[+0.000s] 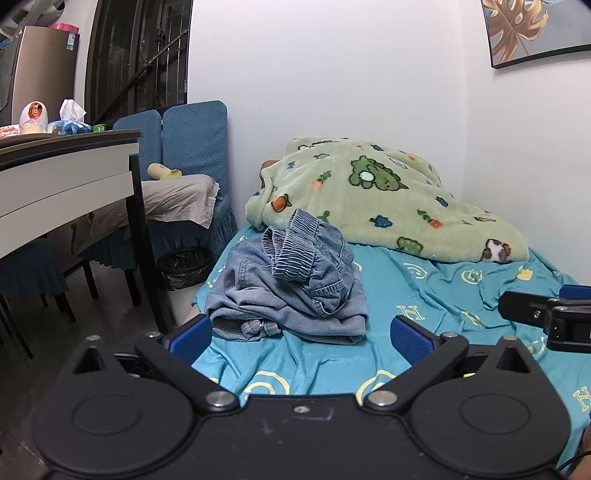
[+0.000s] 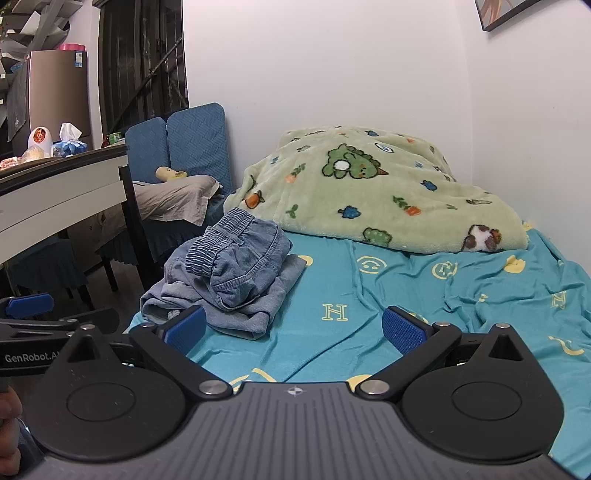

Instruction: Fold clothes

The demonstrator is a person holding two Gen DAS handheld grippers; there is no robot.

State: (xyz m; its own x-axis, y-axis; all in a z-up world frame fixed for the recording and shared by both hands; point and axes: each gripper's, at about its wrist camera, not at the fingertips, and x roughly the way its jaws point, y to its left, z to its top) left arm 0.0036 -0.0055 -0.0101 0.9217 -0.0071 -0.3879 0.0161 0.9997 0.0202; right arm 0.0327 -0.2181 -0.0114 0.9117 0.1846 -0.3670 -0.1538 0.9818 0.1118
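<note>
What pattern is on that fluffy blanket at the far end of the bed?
Pale green blanket with cartoon green dinosaurs, carrots and small blue shapes; clearest in the right wrist view.

One crumpled pile of denim clothes (image 1: 291, 284), one green fleece blanket (image 1: 384, 199), two blue-padded grippers, one table (image 1: 66, 177), one tissue box (image 1: 70, 123), one framed leaf print (image 1: 532, 29).
</note>
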